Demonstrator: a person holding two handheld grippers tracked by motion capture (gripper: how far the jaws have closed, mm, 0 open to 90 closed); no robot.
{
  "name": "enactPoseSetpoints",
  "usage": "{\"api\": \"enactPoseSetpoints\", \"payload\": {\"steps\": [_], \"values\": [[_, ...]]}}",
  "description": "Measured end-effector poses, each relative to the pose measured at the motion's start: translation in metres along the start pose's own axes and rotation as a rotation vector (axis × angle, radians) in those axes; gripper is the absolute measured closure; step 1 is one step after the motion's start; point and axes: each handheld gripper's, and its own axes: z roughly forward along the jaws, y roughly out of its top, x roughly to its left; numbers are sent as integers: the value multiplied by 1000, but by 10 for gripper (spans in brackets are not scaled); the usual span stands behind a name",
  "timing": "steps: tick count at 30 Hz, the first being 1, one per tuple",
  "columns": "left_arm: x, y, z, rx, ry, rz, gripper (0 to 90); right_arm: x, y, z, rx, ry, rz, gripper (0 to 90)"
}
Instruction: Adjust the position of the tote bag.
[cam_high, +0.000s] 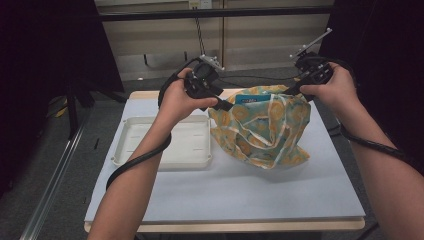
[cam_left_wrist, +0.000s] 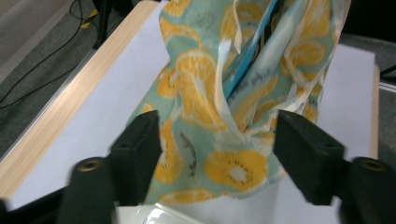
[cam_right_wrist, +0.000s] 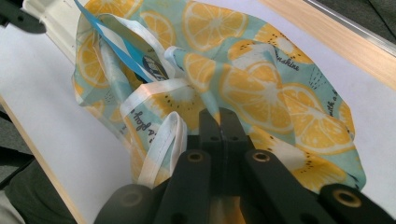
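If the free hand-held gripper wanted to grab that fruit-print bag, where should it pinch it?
Probably the bag's upper left rim, coming in from the tray side. The right hand-held gripper pinches the far rim, so the mouth stands raised. The left hand-held gripper has open jaws either side of the cloth, clear of the blue packet inside.

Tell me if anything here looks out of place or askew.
Nothing is spilled or damaged. The fruit-print bag sags crumpled, pinched at one edge by the right hand-held gripper; a blue packet pokes out of its mouth. The white tray lies empty.
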Motion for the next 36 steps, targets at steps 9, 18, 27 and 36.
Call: {"api": "enactPoseSetpoints", "payload": {"steps": [9, 18, 27, 36], "values": [[-8, -19, 26, 25, -24, -41, 199, 0, -2, 3, -2, -6, 6, 900], [-10, -20, 40, 124, -78, -49, 788, -2, -4, 5, -10, -4, 7, 900], [-6, -1, 13, 109, -86, -73, 900, -6, -8, 0, -12, -14, 15, 839], [-1, 25, -7, 27, -77, -108, 900, -8, -11, -15, -29, -47, 9, 668]]}}
